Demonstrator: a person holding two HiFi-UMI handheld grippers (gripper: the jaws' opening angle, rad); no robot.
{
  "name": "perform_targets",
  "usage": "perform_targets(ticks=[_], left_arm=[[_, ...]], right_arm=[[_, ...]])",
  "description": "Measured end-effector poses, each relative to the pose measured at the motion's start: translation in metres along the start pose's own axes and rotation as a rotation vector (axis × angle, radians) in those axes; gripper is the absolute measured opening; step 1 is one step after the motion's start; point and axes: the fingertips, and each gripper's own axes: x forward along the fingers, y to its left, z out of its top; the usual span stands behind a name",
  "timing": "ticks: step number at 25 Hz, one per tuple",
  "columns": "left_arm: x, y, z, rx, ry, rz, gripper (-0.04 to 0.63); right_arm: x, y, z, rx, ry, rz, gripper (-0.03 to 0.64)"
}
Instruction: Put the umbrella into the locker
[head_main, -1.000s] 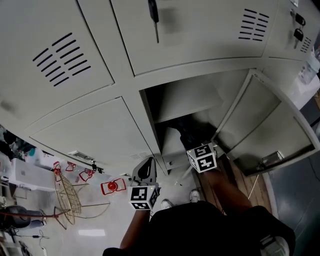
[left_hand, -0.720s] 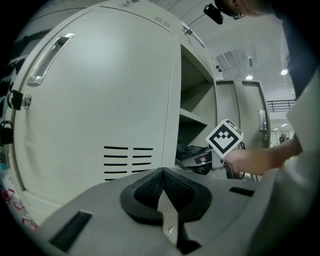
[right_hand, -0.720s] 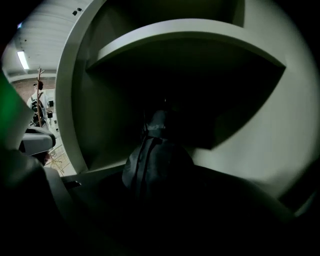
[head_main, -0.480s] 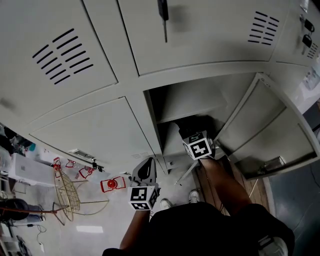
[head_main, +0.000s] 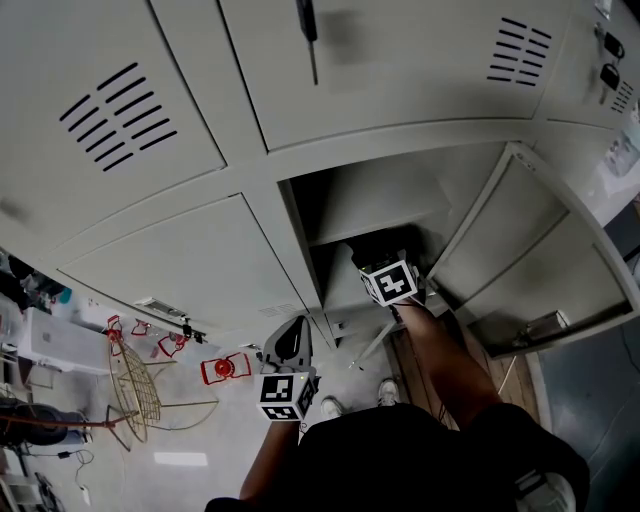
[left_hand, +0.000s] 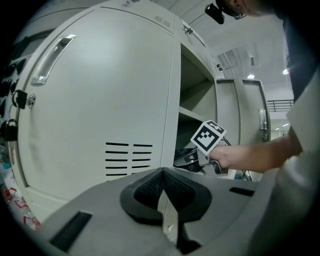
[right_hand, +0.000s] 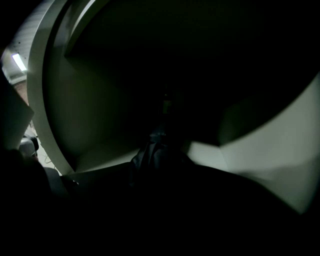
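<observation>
The dark folded umbrella (head_main: 383, 250) lies inside the open lower compartment of the grey locker (head_main: 370, 205). My right gripper (head_main: 386, 264) reaches into that compartment, its marker cube just outside the opening. Its jaws are opening, and the umbrella's dark fabric (right_hand: 156, 152) shows between them in the dim right gripper view; I see no pads pressing on it. From the left gripper view, the umbrella (left_hand: 186, 157) lies just past the right gripper's cube (left_hand: 208, 136). My left gripper (head_main: 292, 328) hangs low by my body, shut and holding nothing, its pads (left_hand: 150, 187) meeting.
The compartment's door (head_main: 535, 255) stands swung open to the right. Closed locker doors (head_main: 190, 270) with vent slits fill the left and top. Keys (head_main: 606, 72) hang at the upper right. A wire basket (head_main: 135, 392) and red-white items (head_main: 225, 372) lie on the floor at left.
My right gripper has pushed further into the compartment, with its cube now at the opening. The left gripper has stayed where it was.
</observation>
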Motion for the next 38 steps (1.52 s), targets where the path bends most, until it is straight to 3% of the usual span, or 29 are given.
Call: perform_targets(ticks=[10,15,23,31,38], left_arm=[[-0.005,-0.013,-0.002,0.01,0.009,-0.012,-0.003],[-0.007,-0.02,0.0,0.013,-0.001,-0.015,-0.003],[-0.009,-0.032,0.001,-0.01,0.011,-0.025,-0.003],[-0.006,-0.044,0.023,0.016,-0.034,-0.04,-0.003],[-0.009,-0.044,0.022,0.013,-0.04,-0.037,-0.003]], right_arm=[[-0.055,0.01,0.024,0.065,-0.184,0.066,0.288],[-0.096,0.008,0.031,0.136,-0.292,0.048,0.282],[-0.158,0.008,0.032,0.164,-0.468,0.01,0.152],[-0.179,0.025,0.01,0.13,-0.499,0.019,0.001],[-0.188,0.045,0.001,0.056,-0.505,0.025,-0.003]])
